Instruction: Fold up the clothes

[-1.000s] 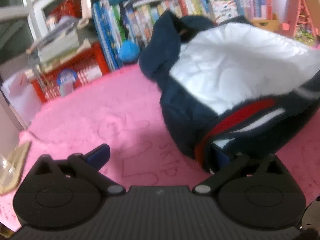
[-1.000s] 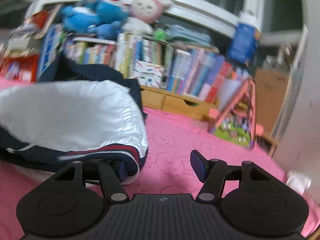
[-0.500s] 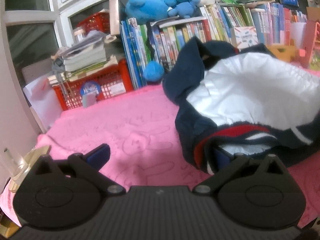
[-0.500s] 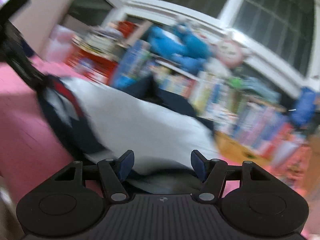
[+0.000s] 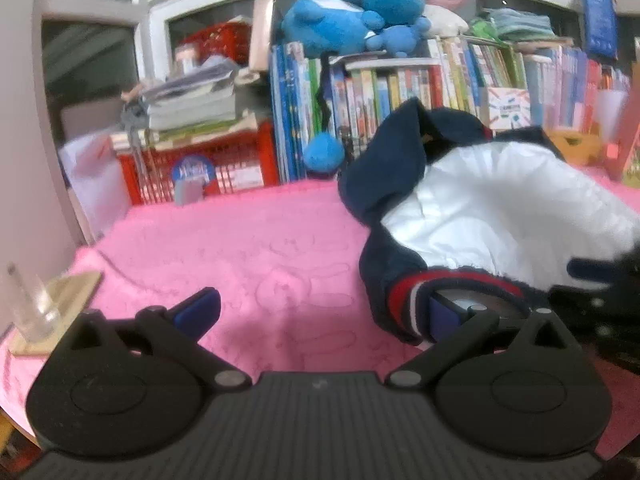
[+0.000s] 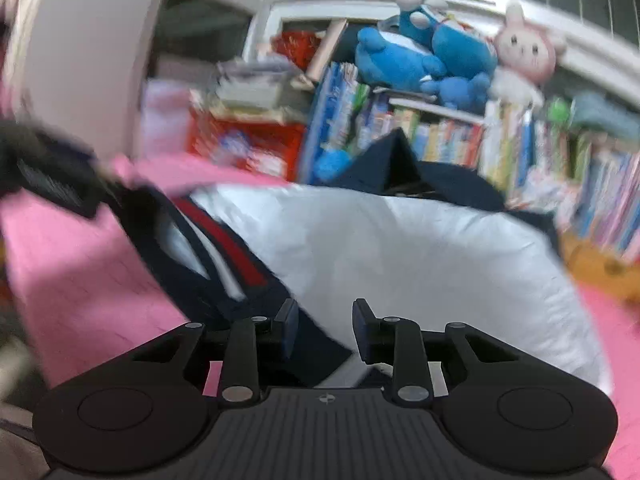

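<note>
Pink plush blanket [image 5: 248, 248] carries a navy jacket [image 5: 394, 184], white lining up, bunched before the bookshelf [image 5: 400, 92]. Left gripper [image 5: 324, 312] is spread wide, one finger tucked under the striped hem [image 5: 416, 292]; right gripper [image 6: 325, 326] stands part-spread over the hem, pinching nothing. Garment judged soft, puffy, with slippery lining; the ribbed hem offers the firmest hold.

From my left camera, bare pink blanket [image 5: 240, 248] runs open from 9 to 12 o'clock. The jacket [image 5: 500, 208] heaps up at 2 o'clock. A glass [image 5: 30, 308] stands at 9 (near the edge). Books [image 5: 400, 96] and a red basket [image 5: 224, 160] wall off 12 o'clock.
</note>
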Motion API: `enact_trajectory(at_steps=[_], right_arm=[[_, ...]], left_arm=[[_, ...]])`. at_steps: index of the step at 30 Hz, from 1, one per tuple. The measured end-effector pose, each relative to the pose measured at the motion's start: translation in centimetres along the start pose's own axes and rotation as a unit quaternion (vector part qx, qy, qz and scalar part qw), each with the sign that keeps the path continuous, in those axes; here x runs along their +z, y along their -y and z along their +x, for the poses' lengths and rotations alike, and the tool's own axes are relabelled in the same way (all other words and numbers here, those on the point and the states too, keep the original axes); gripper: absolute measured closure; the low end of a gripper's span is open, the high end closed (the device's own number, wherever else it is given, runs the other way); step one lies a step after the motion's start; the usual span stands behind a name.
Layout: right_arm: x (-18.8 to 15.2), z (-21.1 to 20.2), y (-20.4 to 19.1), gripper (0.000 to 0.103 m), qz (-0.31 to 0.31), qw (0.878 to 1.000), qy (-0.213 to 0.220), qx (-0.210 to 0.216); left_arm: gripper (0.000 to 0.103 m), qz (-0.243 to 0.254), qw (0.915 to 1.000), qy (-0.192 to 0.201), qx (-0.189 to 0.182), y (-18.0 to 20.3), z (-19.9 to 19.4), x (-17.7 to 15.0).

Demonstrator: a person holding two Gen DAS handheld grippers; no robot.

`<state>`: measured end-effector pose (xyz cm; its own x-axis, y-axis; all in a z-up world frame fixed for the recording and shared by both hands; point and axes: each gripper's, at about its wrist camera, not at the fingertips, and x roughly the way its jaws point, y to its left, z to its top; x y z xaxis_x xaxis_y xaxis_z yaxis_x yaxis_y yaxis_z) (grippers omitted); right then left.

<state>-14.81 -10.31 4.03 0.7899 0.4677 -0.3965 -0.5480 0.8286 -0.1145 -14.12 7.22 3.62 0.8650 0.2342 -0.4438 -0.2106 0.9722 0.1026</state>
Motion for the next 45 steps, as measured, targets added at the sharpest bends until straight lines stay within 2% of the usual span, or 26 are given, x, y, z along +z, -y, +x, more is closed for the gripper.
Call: enact_trajectory(at_steps=[2, 4, 8, 12, 17, 22, 24, 25, 26, 27, 29, 30, 31, 34, 37, 40, 42, 43, 45], right_arm=[[0.3, -1.0, 0.4, 0.069, 0.027, 0.998, 0.015, 0.048], [0.5, -0.7, -1.0, 0.069, -0.008, 0.999, 0.016, 0.040], [0.5, 1.1, -2.6, 0.069, -0.018, 0.998, -0.002, 0.064], [0.7, 0.3, -1.4, 0.069, 0.047, 0.992, 0.013, 0.118], [0.2, 1.4, -1.8, 0.067, 0.011, 0.999, -0.009, 0.040], [-1.3, -0.1, -1.3, 0.065, -0.058, 0.997, -0.009, -0.049], [-2.5, -0.8, 0.1, 0.060, -0.075, 0.992, -0.025, -0.097], [-3.1, -1.1, 0.8, 0.060, -0.084, 0.989, -0.034, -0.121], [-3.9, -1.3, 2.1, 0.059, -0.081, 0.983, -0.051, -0.156], [-4.6, -1.7, 3.3, 0.055, -0.074, 0.980, -0.060, -0.172], [-5.4, -2.4, 5.6, 0.056, -0.044, 0.975, -0.074, -0.203], [-5.6, -2.8, 6.7, 0.057, -0.032, 0.968, -0.075, -0.236], [-5.8, -3.2, 7.8, 0.058, -0.021, 0.960, -0.077, -0.269], [-5.5, -4.6, 10.6, 0.056, 0.041, 0.960, -0.066, -0.269], [-5.3, -5.2, 12.2, 0.056, 0.080, 0.961, -0.063, -0.258], [-5.5, -4.5, 11.9, 0.067, 0.082, 0.967, -0.073, -0.228], [-5.9, -4.7, 11.7, 0.085, 0.091, 0.970, -0.092, -0.204], [-6.1, -4.8, 11.6, 0.086, 0.095, 0.972, -0.102, -0.192], [-6.0, -4.6, 12.0, 0.087, 0.090, 0.972, -0.120, -0.183]], left_arm=[[0.000, -0.012, 0.9999, 0.001, 0.000, 0.0, 0.1, 0.1], [0.000, -0.018, 0.9998, 0.004, -0.001, -0.1, 0.0, 0.1], [0.000, -0.030, 0.9995, 0.011, -0.004, -0.3, -0.3, 0.3], [0.000, -0.049, 0.9987, 0.015, -0.007, -0.5, -0.4, 0.4], [0.000, -0.087, 0.9961, 0.013, -0.003, -0.9, 0.1, -0.1], [0.000, -0.120, 0.9926, 0.015, 0.010, -1.7, 0.5, -0.7], [0.000, -0.133, 0.9910, 0.016, 0.006, -2.1, 0.5, -0.6], [0.000, -0.136, 0.9906, 0.015, 0.001, -2.3, 0.6, -0.6], [0.000, -0.139, 0.9902, 0.014, -0.004, -2.4, 0.6, -0.6], [0.000, -0.142, 0.9897, 0.012, -0.010, -2.6, 0.7, -0.6], [0.000, -0.138, 0.9902, 0.014, 0.011, -2.3, 0.6, -0.8], [0.000, -0.127, 0.9912, 0.017, 0.030, -2.1, 0.6, -0.8], [0.000, -0.121, 0.9920, 0.017, 0.031, -2.1, 0.8, -0.8], [0.000, -0.119, 0.9928, 0.007, 0.001, -1.6, 1.4, -0.7], [0.000, -0.068, 0.9976, 0.007, 0.008, 0.4, 2.2, -0.2], [0.000, -0.043, 0.9989, -0.016, 0.011, 2.0, 3.2, -0.2], [0.001, -0.052, 0.9973, -0.052, -0.009, 2.4, 4.0, -0.3], [0.006, -0.057, 0.9956, -0.071, -0.021, 2.5, 4.5, -0.3], [0.007, -0.064, 0.9922, -0.100, -0.038, 2.5, 5.3, -0.4]])
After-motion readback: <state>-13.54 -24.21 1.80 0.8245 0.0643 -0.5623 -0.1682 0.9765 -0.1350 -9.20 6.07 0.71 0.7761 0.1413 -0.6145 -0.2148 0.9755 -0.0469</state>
